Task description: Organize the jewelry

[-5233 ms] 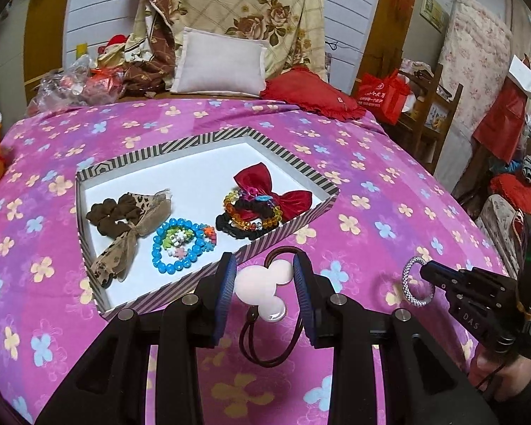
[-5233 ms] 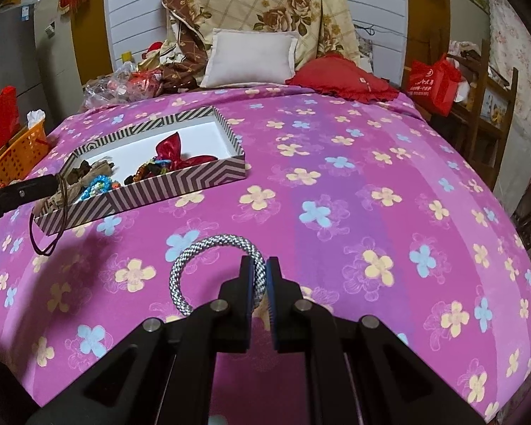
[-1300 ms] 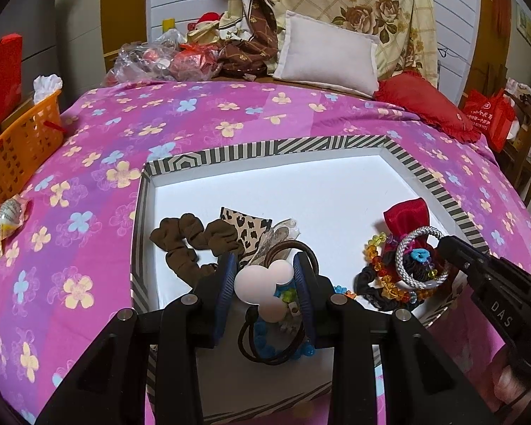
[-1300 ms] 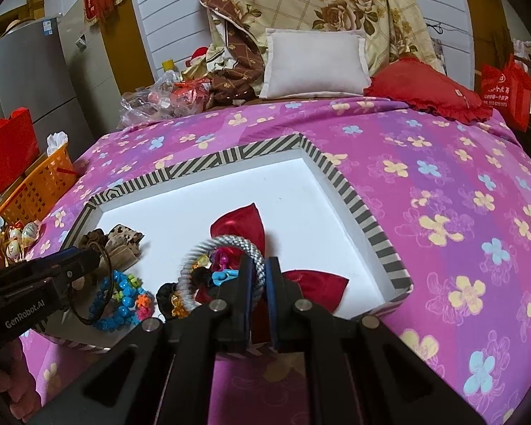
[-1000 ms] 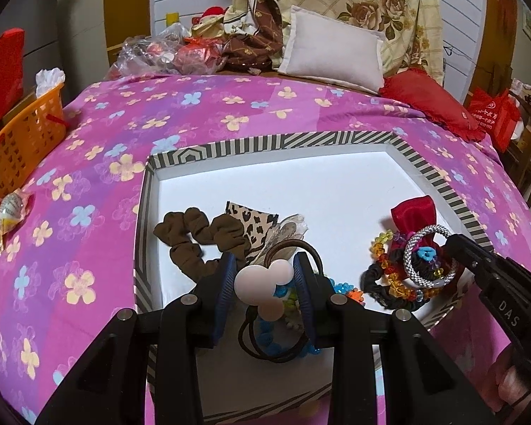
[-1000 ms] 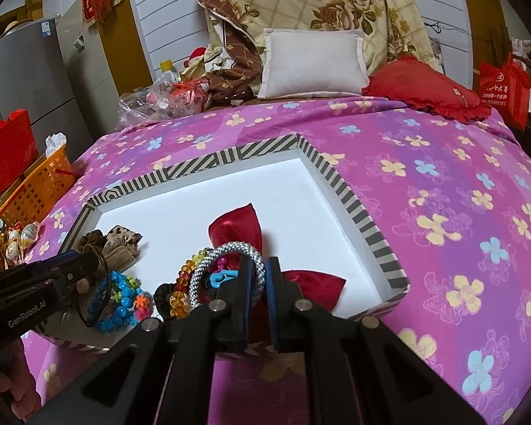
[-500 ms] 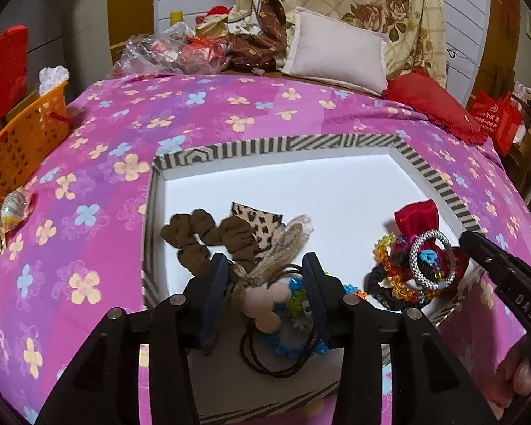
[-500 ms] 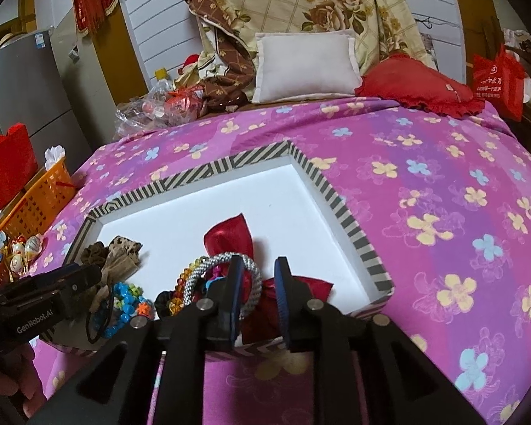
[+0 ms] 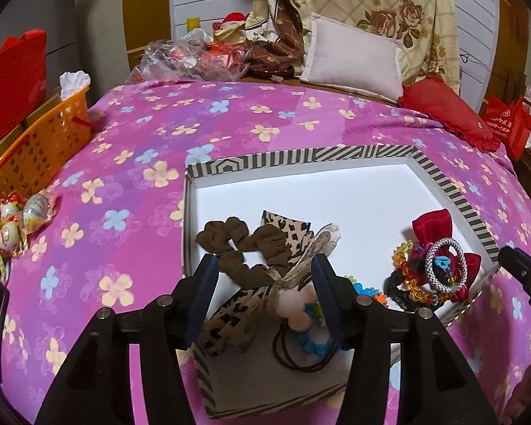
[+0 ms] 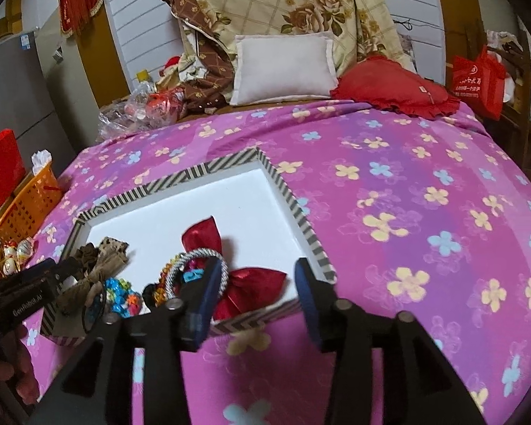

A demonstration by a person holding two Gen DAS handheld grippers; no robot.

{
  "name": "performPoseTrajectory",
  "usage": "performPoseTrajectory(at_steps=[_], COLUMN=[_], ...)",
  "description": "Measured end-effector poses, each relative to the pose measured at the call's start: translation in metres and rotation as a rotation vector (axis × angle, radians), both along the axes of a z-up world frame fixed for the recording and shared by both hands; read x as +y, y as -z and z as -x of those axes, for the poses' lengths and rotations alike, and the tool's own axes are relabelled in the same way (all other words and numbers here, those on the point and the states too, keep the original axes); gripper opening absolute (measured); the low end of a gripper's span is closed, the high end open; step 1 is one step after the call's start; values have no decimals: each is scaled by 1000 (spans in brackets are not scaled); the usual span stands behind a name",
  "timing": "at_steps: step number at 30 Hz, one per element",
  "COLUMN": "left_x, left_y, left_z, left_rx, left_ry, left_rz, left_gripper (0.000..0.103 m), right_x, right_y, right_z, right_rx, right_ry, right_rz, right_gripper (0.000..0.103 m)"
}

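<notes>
A striped box [image 9: 301,156] with a white floor lies on the pink flowered bedspread. My left gripper [image 9: 265,283] hangs over its near corner, jaws opening. The pink mouse-shaped hair tie [image 9: 295,304] lies loose between them on the box floor, its black loops beside a blue bead bracelet [image 9: 311,345]. A brown scrunchie [image 9: 237,244] and a leopard bow [image 9: 286,230] lie just beyond. My right gripper [image 10: 256,290] is also opening, nothing pressed by its pads. The silver bracelet [image 10: 198,253] rests on the red bow [image 10: 251,283] and bead pile behind its left finger.
An orange basket [image 9: 35,148] and wrapped sweets [image 9: 14,226] sit at the bed's left edge. A white pillow [image 9: 350,60], a red cushion [image 9: 442,106] and crumpled bags line the headboard. A red bag [image 10: 478,81] hangs at the right. A hand shows at lower left in the right wrist view.
Both grippers have opened. The mouse hair tie dropped from the left jaws into the box. The right jaws let go of the silver bracelet on the bow pile and drew back a little.
</notes>
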State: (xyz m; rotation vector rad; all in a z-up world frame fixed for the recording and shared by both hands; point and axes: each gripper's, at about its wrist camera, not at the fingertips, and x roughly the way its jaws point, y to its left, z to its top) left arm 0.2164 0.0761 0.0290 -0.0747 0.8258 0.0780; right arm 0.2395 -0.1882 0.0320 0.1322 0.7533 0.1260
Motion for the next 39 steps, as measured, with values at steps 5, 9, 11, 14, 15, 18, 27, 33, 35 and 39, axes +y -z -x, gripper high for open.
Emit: performPoseTrajectory(at_steps=[5, 9, 11, 14, 15, 18, 27, 33, 35, 39], left_x=[-1, 6, 14, 25, 28, 33, 8, 0, 0, -1], left_y=[-13, -32, -43, -62, -69, -82, -91, -81, -81, -79], left_z=[7, 20, 26, 42, 48, 64, 87, 93, 93, 93], left_rx=[-17, -64, -88, -138, -158, -193, -129, -97, -94, -99], left_ry=[-13, -26, -32, -64, -76, -84, -34, -14, -14, -16], left_rz=[-48, -31, -3, 17, 25, 75, 45, -6, -9, -19], left_gripper=[51, 55, 60, 65, 65, 65, 65, 65, 65, 65], right_x=[6, 15, 17, 19, 20, 22, 30, 28, 25, 24], right_y=[-2, -10, -18, -30, -35, -49, -72, -71, -72, -74], right_z=[5, 15, 22, 34, 40, 54, 84, 93, 93, 92], right_rx=[62, 107, 129, 167, 172, 153, 115, 90, 78, 66], right_ry=[-37, -66, -74, -64, -65, -76, -82, -97, -94, -94], right_rz=[11, 24, 15, 21, 24, 23, 82, 125, 117, 99], right_gripper=[58, 76, 80, 84, 84, 85, 85, 85, 85, 85])
